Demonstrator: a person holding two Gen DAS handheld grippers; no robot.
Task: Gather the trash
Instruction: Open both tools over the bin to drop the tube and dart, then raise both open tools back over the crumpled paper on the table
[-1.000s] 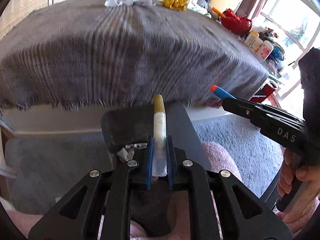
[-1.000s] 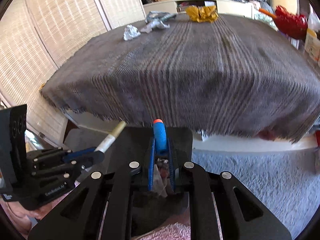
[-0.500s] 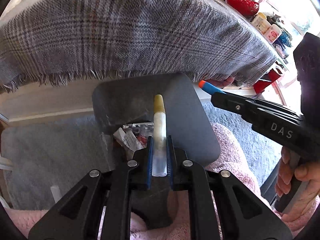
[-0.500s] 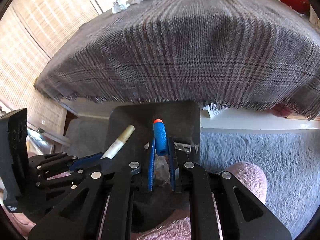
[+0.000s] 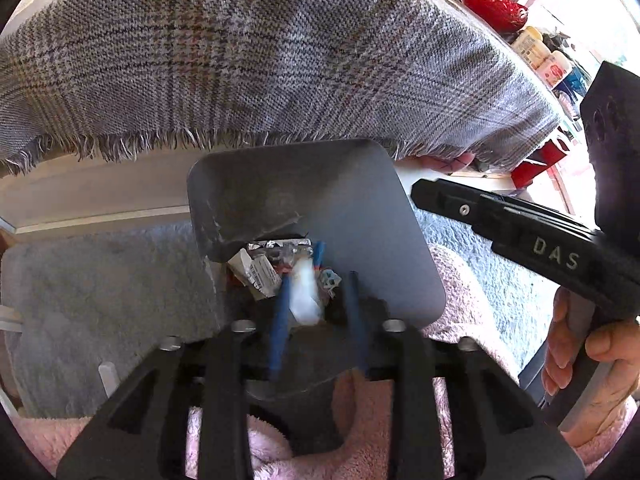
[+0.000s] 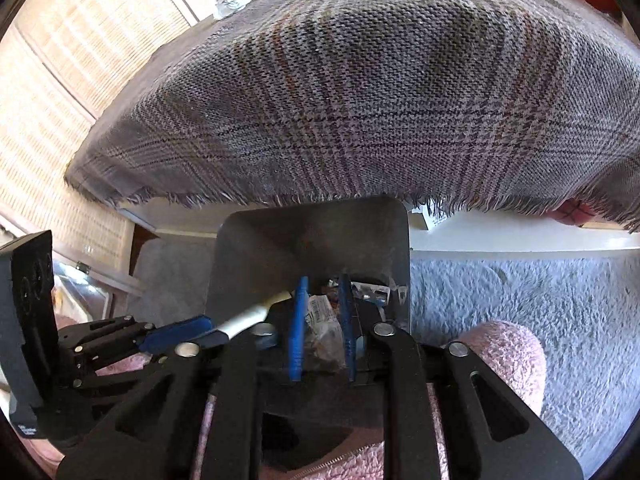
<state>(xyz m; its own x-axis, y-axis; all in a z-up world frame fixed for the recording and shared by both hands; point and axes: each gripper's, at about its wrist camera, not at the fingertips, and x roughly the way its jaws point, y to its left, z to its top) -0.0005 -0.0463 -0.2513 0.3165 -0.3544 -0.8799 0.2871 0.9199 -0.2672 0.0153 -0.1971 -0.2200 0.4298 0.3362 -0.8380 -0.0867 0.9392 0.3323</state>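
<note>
A grey bin with its lid [image 5: 304, 196] [image 6: 312, 240] tipped up stands on the floor under both grippers, with wrappers [image 5: 260, 274] inside. My left gripper [image 5: 319, 276] hangs over the bin and its jaws are opening. The white tube [image 5: 305, 298], blurred, sits loose between the pads [image 5: 280, 312] and is dropping. From the right wrist the tube [image 6: 256, 314] still sticks out past the left gripper [image 6: 208, 326]. My right gripper [image 6: 323, 280] is also opening, with only bin trash [image 6: 322, 314] behind it. A blurred blue dart [image 5: 319, 252] falls into the bin.
The table under a grey plaid cloth [image 5: 280, 60] [image 6: 380, 100] overhangs just beyond the bin. Crumpled foil [image 6: 230, 2] lies at its far side. A hand [image 5: 584, 364] holds the right gripper [image 5: 424, 196]. Grey carpet [image 6: 520, 300] lies around the bin, with pink fleece [image 6: 508, 352] near me.
Both grippers sank toward the bin. Both jaws, shut before on the white tube and the blue dart, now stand apart, and both things have come loose.
</note>
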